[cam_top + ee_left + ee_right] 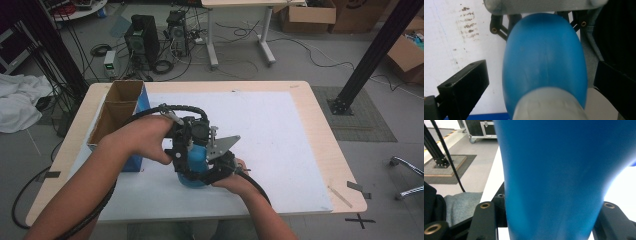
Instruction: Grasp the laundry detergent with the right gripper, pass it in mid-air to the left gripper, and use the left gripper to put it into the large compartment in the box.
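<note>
The blue plastic bottle (196, 162) stands on the white sheet of the bench (280, 145), just beside the near corner of the open cardboard box (117, 107) and towards the person's side of it. Both grippers meet at it. The right gripper (549, 220) has its fingers closed on the blue body, one black finger (485, 220) pressed to each flank, so the bottle is gripped low down. The left gripper (534, 82) looks down on the bottle from the grey capped end; its fingers (464, 87) stand open, one on each side with bare bench showing between finger and bottle, gripping nothing.

The bottle looks like smooth moulded plastic: probably light if empty, a little springy under pressure, and slick enough to slip or twist in hard pads. The wide belly would likely give, so the narrower waist or the ribbed grey cap seems the firmer place to hold, with the body steadied while the cap is worked
</note>
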